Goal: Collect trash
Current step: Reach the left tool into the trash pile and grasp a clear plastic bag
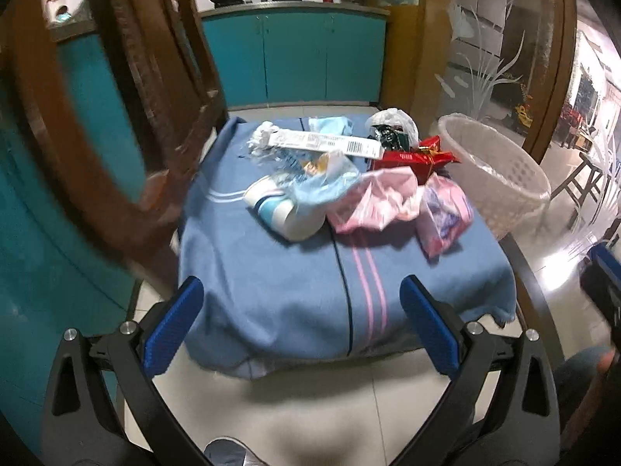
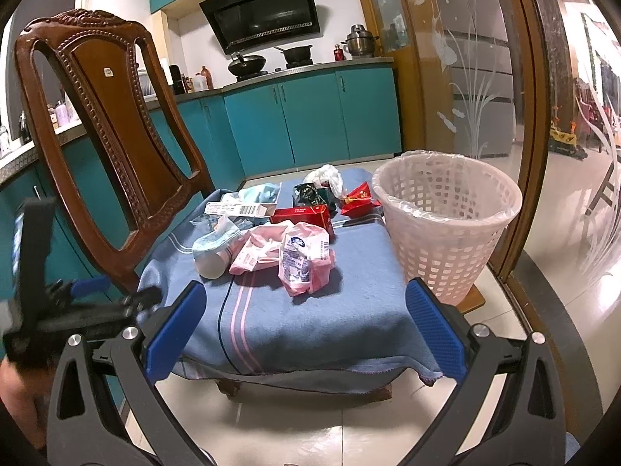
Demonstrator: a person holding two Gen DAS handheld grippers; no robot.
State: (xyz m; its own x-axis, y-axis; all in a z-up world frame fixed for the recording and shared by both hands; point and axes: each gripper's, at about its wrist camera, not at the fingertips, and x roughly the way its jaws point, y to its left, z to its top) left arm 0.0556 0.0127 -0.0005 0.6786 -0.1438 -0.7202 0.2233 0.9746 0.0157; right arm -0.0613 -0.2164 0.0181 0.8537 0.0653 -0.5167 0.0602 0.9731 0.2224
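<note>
Trash lies in a heap on a blue cloth (image 1: 279, 295) (image 2: 310, 318) over a chair seat: a white paper cup (image 1: 289, 215) (image 2: 209, 262) on its side, pink plastic bags (image 1: 376, 202) (image 2: 306, 260), a red box (image 1: 411, 161) (image 2: 300, 215), a barcode strip (image 1: 330, 143) (image 2: 238, 209) and a white crumpled bag (image 1: 394, 120) (image 2: 326, 176). A pale lattice bin (image 1: 500, 178) (image 2: 446, 225) with a clear liner stands to the right of the seat. My left gripper (image 1: 300, 314) and my right gripper (image 2: 306, 318) both hang open before the seat's front edge, holding nothing.
The carved wooden chair back (image 2: 104, 124) (image 1: 128, 116) rises on the left. Teal kitchen cabinets (image 2: 310, 116) (image 1: 295, 58) line the back wall. A frosted glass sliding door (image 2: 477, 77) stands right of the bin. The floor is pale tile (image 2: 330, 427). The left gripper's body (image 2: 35, 291) shows at the left of the right wrist view.
</note>
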